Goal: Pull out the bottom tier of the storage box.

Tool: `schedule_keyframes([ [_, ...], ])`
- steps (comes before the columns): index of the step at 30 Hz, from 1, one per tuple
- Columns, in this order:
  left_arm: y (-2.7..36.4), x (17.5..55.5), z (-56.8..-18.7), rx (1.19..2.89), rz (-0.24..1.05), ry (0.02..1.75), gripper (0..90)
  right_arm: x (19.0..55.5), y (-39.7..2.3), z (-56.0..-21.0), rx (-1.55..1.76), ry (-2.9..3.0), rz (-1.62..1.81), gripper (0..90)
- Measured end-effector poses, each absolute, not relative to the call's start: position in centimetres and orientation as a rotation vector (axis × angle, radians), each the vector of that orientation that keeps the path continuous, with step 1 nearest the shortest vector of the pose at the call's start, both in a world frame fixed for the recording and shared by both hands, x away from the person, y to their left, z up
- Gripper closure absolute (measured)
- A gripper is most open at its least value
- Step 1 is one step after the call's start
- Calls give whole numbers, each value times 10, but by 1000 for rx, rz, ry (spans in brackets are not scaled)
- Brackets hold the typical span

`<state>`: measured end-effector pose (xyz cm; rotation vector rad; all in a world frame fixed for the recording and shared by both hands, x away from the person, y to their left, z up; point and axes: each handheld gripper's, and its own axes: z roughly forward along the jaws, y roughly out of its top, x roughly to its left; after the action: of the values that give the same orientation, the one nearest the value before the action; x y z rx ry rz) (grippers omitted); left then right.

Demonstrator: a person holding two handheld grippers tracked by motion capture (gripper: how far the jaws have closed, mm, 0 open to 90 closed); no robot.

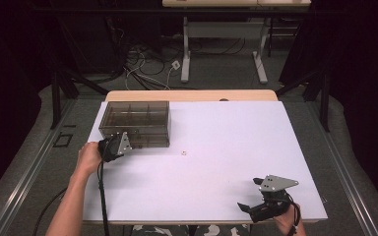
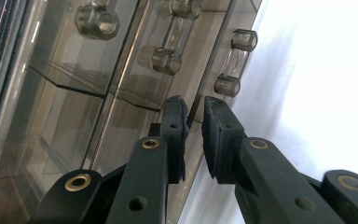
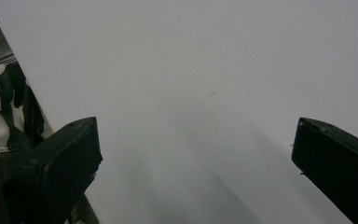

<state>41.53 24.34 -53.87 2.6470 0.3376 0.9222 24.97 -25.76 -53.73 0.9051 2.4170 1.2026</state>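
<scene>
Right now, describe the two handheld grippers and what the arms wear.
Both grippers are black. The left gripper and right gripper each carry a grey three-cornered plate with holes. A black cable trails from the left. Brass-ringed pivots show on the left gripper's arms. Forearms are bare, no sleeves.

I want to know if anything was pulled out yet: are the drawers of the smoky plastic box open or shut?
Shut, it seems: the drawer fronts sit flush on the box, none protruding.

Your right gripper has its two black jaws spread wide, one at each lower corner, nothing between them. Bare white worktop lies ahead of and between the jaws. Beyond the left-hand jaw, black-and-white patterned cloth shows past the worktop's edge.
</scene>
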Motion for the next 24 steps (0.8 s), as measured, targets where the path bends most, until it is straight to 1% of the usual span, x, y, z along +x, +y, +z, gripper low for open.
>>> schedule_keyframes([
  [24,242,411,-535,2703,910,252,808,249,-257,-537,907,2423,1206,5],
])
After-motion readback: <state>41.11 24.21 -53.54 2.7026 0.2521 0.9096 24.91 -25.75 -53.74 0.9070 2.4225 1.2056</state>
